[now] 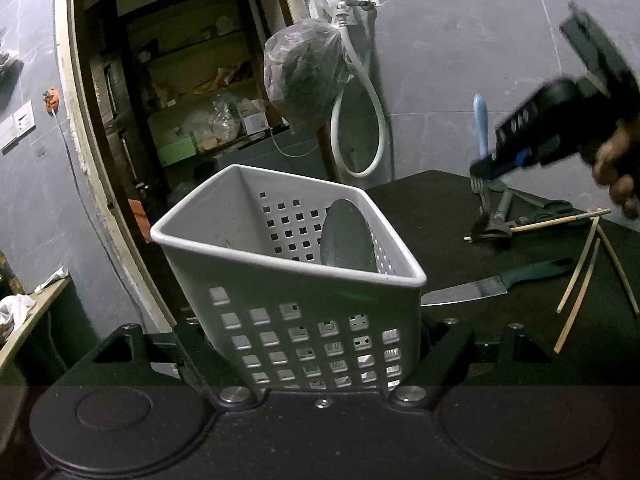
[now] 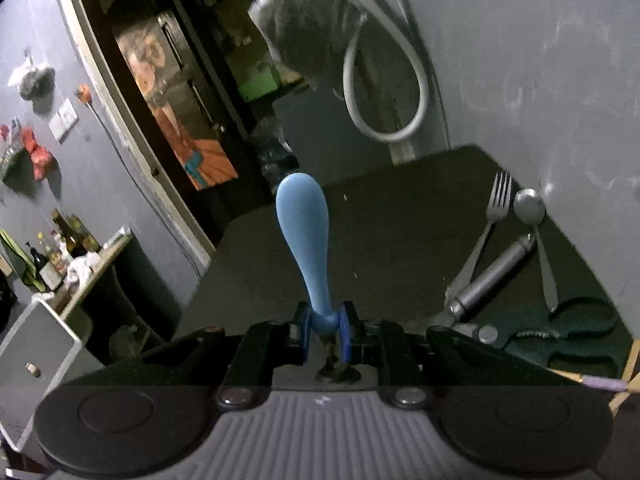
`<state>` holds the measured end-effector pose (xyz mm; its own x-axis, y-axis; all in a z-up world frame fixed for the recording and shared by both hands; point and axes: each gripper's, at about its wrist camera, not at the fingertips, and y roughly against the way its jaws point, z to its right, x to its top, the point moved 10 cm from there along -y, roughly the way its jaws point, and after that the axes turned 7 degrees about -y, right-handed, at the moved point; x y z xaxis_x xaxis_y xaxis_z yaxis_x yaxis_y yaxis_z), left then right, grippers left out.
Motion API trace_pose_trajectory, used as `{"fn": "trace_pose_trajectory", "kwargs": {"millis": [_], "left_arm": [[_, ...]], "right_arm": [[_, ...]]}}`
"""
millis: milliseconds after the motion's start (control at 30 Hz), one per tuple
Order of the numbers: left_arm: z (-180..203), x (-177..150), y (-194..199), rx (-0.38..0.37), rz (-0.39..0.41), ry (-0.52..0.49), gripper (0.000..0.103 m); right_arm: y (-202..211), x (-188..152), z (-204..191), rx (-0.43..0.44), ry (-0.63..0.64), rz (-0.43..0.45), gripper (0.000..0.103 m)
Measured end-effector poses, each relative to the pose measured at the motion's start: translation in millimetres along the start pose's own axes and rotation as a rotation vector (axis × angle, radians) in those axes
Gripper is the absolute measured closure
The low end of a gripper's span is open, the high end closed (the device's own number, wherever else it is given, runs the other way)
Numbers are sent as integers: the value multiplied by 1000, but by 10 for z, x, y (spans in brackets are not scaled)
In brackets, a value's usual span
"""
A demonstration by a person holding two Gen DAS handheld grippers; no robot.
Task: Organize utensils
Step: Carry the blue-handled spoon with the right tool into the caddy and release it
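Left wrist view: the left gripper (image 1: 320,360) clamps the lower walls of a white perforated basket (image 1: 288,264), which holds a grey spoon (image 1: 346,236) leaning in its far corner. On the dark table (image 1: 440,216) behind lie a green-handled knife (image 1: 496,284) and thin sticks (image 1: 580,280). The right gripper (image 1: 486,170) hangs at the right edge.

Right wrist view: the right gripper (image 2: 326,330) pinches the narrow neck of a blue-handled utensil (image 2: 303,232), its handle pointing away. A fork (image 2: 486,232), spoon (image 2: 534,224), a metal-handled tool (image 2: 492,276) and scissors (image 2: 560,336) lie on the table at right.

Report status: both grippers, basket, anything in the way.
Left gripper clamps white basket, spoon inside. Right gripper holds blue-handled utensil aloft. Nothing blocks the basket mouth.
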<state>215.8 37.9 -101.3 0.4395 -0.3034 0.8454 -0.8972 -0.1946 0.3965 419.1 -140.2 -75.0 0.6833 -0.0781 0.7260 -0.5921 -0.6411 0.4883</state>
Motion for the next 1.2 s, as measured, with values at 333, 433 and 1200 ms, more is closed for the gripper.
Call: {"fn": "trace_pose_trajectory", "kwargs": {"millis": [333,433,1200], "left_arm": [[1,-4,-40,-18,11,-6,22],[3,-13,-43,-21,14,-3,22],[15,10,-55,-23,18,2,22]], "right_arm": [[595,399,-718,131,76,125,86],[750,468,-998,200,85,143,86],[429,-192,-1986,421,128,-91,86]]}}
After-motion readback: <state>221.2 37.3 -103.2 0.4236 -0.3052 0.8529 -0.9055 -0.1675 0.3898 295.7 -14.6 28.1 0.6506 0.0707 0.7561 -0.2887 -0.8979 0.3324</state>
